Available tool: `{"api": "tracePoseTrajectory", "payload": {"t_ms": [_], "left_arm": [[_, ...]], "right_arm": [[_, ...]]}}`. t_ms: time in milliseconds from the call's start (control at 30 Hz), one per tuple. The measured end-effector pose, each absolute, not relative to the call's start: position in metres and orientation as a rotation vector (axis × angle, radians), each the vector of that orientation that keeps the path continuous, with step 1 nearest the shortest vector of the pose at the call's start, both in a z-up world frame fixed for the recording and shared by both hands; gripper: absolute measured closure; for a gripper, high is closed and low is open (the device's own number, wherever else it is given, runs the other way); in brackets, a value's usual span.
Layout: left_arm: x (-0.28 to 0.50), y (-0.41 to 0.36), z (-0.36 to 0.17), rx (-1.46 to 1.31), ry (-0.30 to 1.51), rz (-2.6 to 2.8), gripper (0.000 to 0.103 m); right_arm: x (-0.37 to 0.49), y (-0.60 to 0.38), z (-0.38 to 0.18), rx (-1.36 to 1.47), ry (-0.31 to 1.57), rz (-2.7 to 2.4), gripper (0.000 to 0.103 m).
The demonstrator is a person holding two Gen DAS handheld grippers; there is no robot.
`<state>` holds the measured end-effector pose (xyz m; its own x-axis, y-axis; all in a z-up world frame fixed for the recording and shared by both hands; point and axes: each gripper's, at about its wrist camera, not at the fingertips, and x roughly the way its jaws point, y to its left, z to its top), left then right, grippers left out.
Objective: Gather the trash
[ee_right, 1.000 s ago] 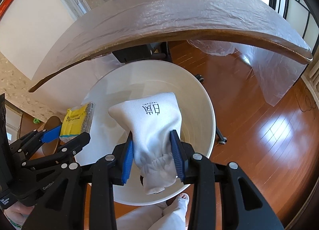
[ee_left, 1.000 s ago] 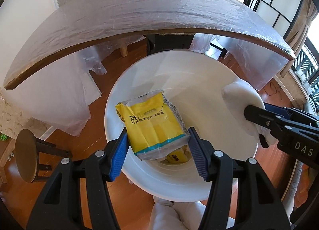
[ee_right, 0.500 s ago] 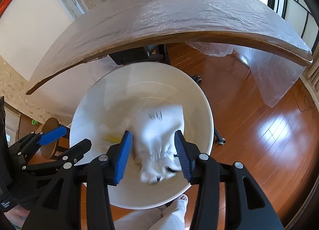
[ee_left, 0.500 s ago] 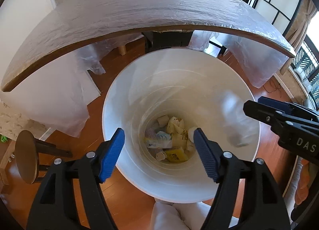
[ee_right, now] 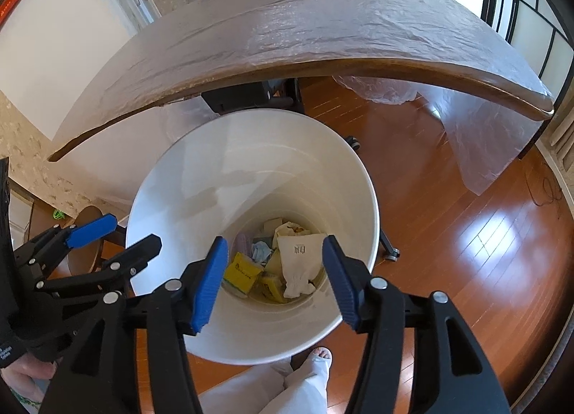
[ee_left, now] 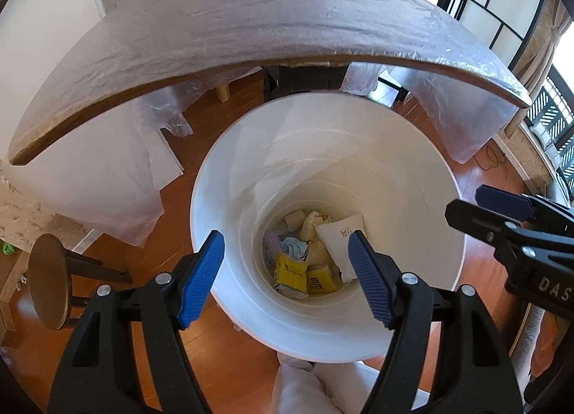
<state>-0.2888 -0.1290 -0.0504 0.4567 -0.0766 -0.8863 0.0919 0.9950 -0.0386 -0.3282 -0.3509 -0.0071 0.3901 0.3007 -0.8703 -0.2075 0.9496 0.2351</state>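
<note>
A white trash bin (ee_left: 229,170) stands on the wooden floor; it also shows in the right wrist view (ee_right: 172,170). At its bottom lie a yellow snack packet (ee_left: 291,272) (ee_right: 241,270), a white pouch with printed characters (ee_left: 340,240) (ee_right: 299,258) and several other wrappers. My left gripper (ee_left: 286,279) is open and empty above the bin's near rim. My right gripper (ee_right: 274,279) is open and empty above the bin; it also shows at the right edge of the left wrist view (ee_left: 502,213).
A plastic-covered wooden table (ee_left: 251,27) (ee_right: 323,30) stands just beyond the bin. A round stool (ee_left: 48,285) stands at the left. A black chair base (ee_right: 251,98) sits under the table. The person's white-trousered legs (ee_right: 287,385) are at the bottom.
Both grippers opened. The yellow packet dropped from the left gripper and the white pouch from the right gripper; both now lie at the bottom of the bin.
</note>
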Motion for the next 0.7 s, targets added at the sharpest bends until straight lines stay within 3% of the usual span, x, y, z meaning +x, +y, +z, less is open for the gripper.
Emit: {"api": "tracePoseTrajectory", "payload": {"t_ms": [133, 333, 433, 567, 700], "left_arm": [[-0.293, -0.128, -0.030, 0.001, 1.046, -0.090, 0.031], [-0.289, -0.132, 0.021, -0.019, 0.922, -0.058, 0.031], [-0.275, -0.129, 0.045, -0.023, 0.853, -0.028, 0.017], [-0.241, -0.119, 0.065, -0.005, 0.804, 0.011, 0.017], [-0.201, -0.099, 0.070, -0.024, 0.788, 0.039, 0.017]], "right_arm": [[-0.336, -0.357, 0.014, 0.092, 1.075, 0.328, 0.034], [-0.329, -0.376, 0.066, 0.133, 0.942, 0.355, 0.033], [-0.309, -0.384, 0.090, 0.129, 0.870, 0.346, 0.027], [-0.271, -0.390, 0.106, 0.125, 0.822, 0.305, 0.020], [-0.220, -0.385, 0.105, 0.117, 0.820, 0.274, 0.020]]}}
